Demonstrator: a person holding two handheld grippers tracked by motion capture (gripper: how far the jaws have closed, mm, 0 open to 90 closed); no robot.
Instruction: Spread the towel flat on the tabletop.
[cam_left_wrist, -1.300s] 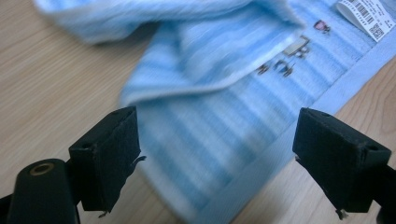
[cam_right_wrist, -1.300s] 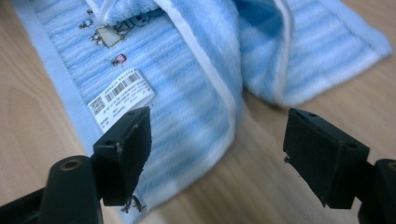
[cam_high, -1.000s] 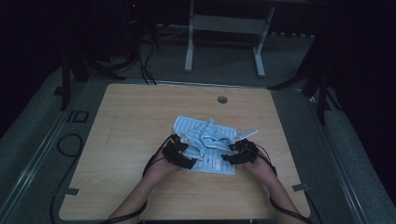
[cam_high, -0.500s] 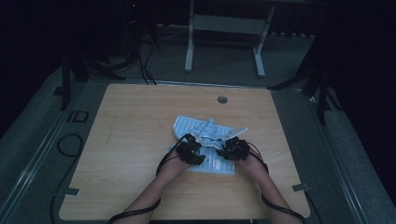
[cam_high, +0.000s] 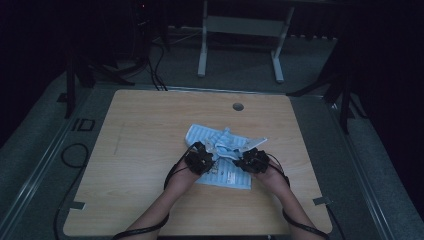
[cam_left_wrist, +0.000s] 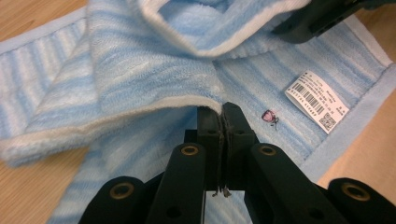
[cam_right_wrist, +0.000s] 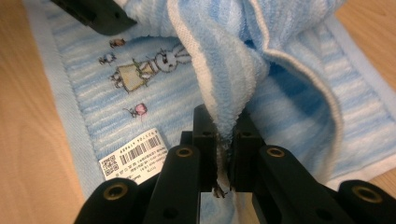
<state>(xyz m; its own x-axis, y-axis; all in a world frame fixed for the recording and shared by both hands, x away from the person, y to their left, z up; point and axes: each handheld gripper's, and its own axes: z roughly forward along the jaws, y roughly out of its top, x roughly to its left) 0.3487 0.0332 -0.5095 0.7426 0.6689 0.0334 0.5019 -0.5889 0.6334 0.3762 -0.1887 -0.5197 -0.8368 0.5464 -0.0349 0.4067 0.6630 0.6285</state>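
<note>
Both hands have slid closer together since a moment ago, and more of the towel (cam_high: 222, 152) is bunched up between them. The jaws of both grippers have just been closing, each with cloth between them.

On the left, the left gripper (cam_high: 201, 158) sits at the near left part of the towel. In the left gripper view its 2 black jaws are pressed together on a thin white edge of the towel (cam_left_wrist: 140, 79), and that edge is lifted off the flat layer under it. A white tag (cam_left_wrist: 316, 101) with a bar code lies on the flat layer to the right of the jaws, and a tiny pink picture (cam_left_wrist: 269, 116) sits between the tag and the jaws.

In the middle, the towel lies on the wooden table (cam_high: 140, 150), a bit right of the middle and on the near half. It is light blue with stripes. Its far part is flat and its middle is pulled up into folds.

On the right, the right gripper (cam_high: 254, 160) sits at the near right part of the towel. In the right gripper view its 2 jaws pinch a thick fold of towel (cam_right_wrist: 233, 79) that stands up above them. A bunny picture (cam_right_wrist: 149, 65) and the tag (cam_right_wrist: 135, 156) show on the flat layer to the left of the jaws.

A round hole (cam_high: 238, 106) is in the far part of the table.
</note>
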